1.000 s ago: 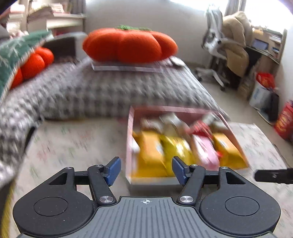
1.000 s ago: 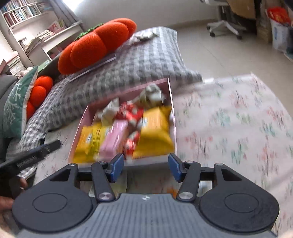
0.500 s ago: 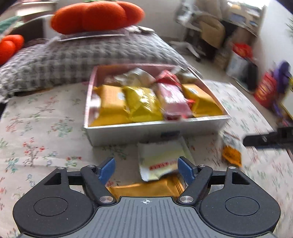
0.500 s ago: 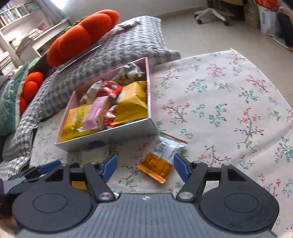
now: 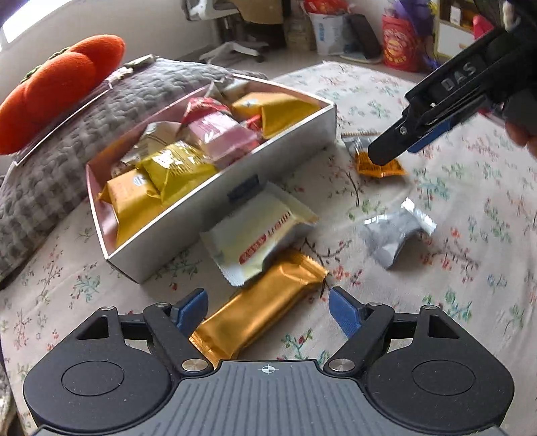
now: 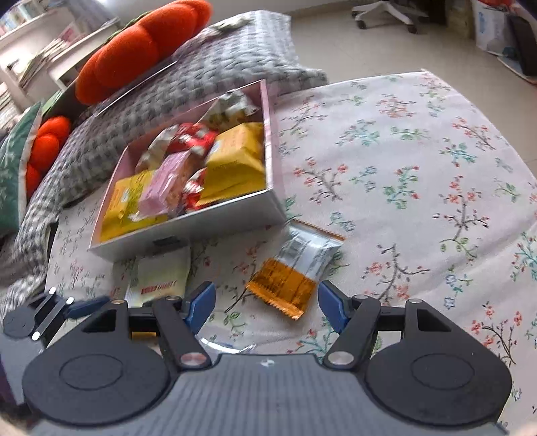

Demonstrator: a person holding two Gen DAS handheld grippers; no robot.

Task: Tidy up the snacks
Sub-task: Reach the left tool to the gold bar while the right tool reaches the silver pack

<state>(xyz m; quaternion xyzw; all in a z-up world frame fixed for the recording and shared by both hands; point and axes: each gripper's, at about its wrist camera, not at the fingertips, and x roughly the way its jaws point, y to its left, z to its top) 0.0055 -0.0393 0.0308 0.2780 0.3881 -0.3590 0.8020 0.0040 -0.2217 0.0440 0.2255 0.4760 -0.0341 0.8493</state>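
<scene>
An open box [image 5: 188, 228] [image 6: 201, 228], packed with yellow, pink and red snack packs, sits on the floral cloth. Loose in front of it lie a cream packet [image 5: 258, 231] [image 6: 157, 278], a gold bar [image 5: 288, 285], a silver packet [image 5: 392, 234] and an orange packet [image 5: 379, 167] [image 6: 285, 285]. My left gripper [image 5: 266, 310] hangs over the gold bar, its jaws opening with the bar between them, and the pads are not pressing it. My right gripper [image 6: 266, 302] [image 5: 399, 149] stands open just above the orange packet, which overlaps a clear-and-silver packet [image 6: 308, 251].
A grey checked cushion [image 5: 84, 117] [image 6: 208, 67] lies behind the box, with an orange pumpkin pillow [image 5: 57, 90] [image 6: 141, 43] on it. The floral cloth [image 6: 419, 151] stretches right of the box. Bags [image 5: 399, 43] and a chair base [image 6: 382, 10] stand on the floor beyond.
Both grippers have come down closer to the cloth, and the loose packets have come into view. The left view has rolled, so the box now looks tilted. Both pairs of jaws stand wider.
</scene>
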